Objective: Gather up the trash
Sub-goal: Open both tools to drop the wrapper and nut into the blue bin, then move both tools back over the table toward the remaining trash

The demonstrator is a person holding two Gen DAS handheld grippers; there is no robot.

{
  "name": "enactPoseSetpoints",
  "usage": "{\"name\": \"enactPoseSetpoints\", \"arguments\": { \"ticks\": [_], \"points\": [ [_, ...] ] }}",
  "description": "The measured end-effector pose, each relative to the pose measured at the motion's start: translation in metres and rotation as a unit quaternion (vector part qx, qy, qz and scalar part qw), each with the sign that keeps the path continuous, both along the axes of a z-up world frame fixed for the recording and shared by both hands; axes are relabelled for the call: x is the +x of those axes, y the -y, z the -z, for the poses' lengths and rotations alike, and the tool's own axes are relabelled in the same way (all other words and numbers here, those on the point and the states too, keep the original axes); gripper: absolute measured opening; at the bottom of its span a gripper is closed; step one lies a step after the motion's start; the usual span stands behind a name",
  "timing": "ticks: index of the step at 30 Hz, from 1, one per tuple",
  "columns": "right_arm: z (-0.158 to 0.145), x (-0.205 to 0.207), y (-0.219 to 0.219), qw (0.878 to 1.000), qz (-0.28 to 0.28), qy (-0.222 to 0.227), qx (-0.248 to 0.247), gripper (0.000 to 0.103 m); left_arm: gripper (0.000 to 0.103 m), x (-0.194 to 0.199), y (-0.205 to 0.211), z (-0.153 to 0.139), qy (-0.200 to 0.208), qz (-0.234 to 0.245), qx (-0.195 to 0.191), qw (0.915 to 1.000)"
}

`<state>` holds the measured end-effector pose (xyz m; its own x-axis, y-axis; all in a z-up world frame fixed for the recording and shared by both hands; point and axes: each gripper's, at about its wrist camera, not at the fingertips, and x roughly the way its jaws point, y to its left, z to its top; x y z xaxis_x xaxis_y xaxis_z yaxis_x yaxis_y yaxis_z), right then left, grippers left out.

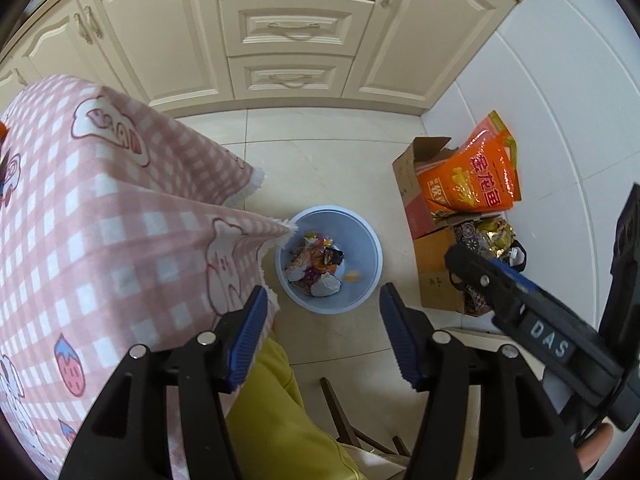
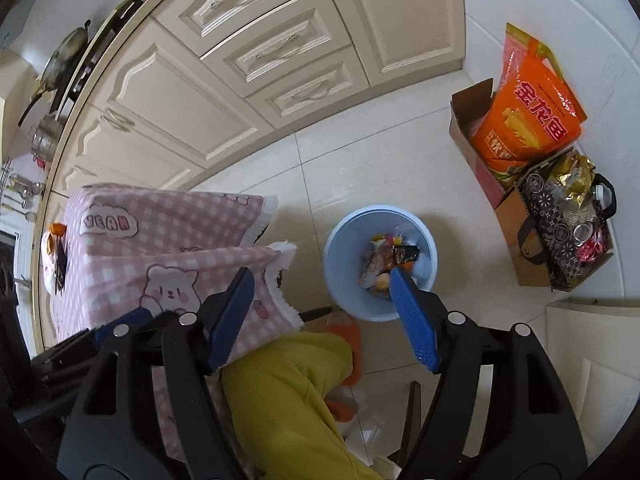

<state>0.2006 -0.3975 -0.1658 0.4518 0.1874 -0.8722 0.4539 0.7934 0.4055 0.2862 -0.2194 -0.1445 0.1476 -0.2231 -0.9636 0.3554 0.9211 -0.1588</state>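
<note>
A light blue bin (image 1: 370, 240) stands on the tiled floor beside the table, with several crumpled wrappers (image 1: 316, 264) lying in it. My left gripper (image 1: 324, 296) hangs above the bin, open, with nothing between its blue pads. In the right wrist view the same bin (image 2: 340, 240) and its wrappers (image 2: 386, 260) lie just beyond my right gripper (image 2: 320, 276), which is open and empty; its right pad covers part of the bin. One finger (image 1: 500, 284) of the right gripper shows at the right of the left wrist view.
A table under a pink checked cloth (image 1: 100, 220) is at the left. Cream cabinets (image 1: 288, 28) line the far side. A cardboard box with an orange bag (image 1: 472, 176) and a patterned bag (image 2: 560, 232) stand by the wall. A person's yellow trouser leg (image 2: 288, 392) and orange slipper (image 2: 348, 344) are below.
</note>
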Motion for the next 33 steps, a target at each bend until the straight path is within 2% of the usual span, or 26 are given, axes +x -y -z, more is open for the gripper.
{"name": "enactPoseSetpoints", "arguments": {
  "ticks": [6,15,24,33],
  "points": [
    [-0.01,-0.006,-0.011,1.0,-0.009,0.003,-0.026,0.071,0.058,-0.001,-0.008,-0.004,0.007,-0.002,0.003,1.0],
    [-0.034,-0.016,-0.028,0.997,-0.014,0.023,-0.068,0.071,0.058,-0.015,-0.025,-0.023,0.037,-0.006,0.007,0.9993],
    [-0.064,-0.027,-0.056,0.991,-0.027,0.046,-0.123,0.071,0.058,-0.032,-0.049,-0.056,0.081,-0.018,0.01,0.9965],
    [-0.093,-0.025,-0.098,0.982,-0.053,0.07,-0.165,0.071,0.058,-0.051,-0.087,-0.09,0.133,-0.048,0.016,0.9899]
  ]
}}
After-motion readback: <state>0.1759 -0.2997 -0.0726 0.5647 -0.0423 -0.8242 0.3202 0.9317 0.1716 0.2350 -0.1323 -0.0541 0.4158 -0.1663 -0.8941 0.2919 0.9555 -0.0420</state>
